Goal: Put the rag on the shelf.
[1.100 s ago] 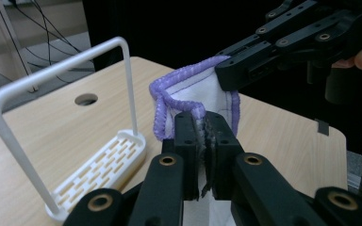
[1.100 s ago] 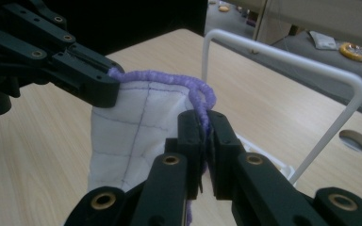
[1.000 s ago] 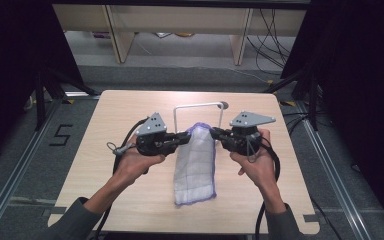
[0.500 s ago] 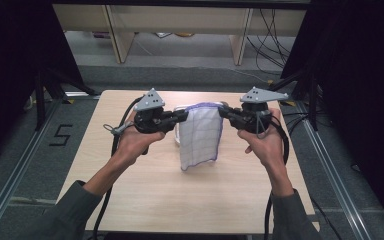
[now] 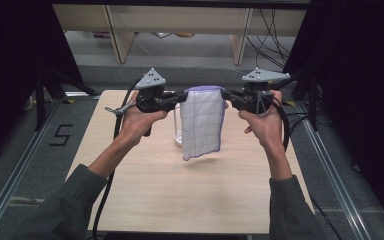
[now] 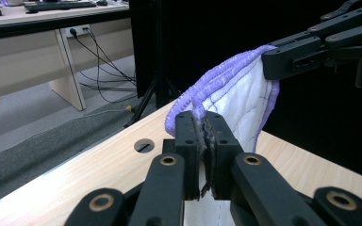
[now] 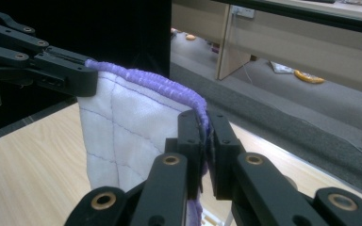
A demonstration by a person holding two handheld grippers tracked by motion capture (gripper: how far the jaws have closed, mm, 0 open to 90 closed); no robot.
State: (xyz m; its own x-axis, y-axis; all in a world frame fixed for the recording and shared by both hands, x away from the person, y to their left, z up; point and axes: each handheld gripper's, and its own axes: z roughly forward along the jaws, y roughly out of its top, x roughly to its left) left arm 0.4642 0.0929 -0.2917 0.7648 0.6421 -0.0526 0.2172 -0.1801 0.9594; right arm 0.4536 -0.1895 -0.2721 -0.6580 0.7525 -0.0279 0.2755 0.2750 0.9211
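Left gripper (image 5: 182, 97), centre-left of the high view, clamped tight on one top corner of the cloth (image 5: 202, 122). Right gripper (image 5: 225, 96), centre-right, pinched tight on the other top corner. Cloth white with purple edge, hanging folded between both, in the upper middle of the frame, lower end clear above the table (image 5: 190, 200). Behind the cloth, a thin white rack (image 5: 176, 125), mostly hidden.

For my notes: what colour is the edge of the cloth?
Purple; the cloth itself is white. The right gripper view shows it best.
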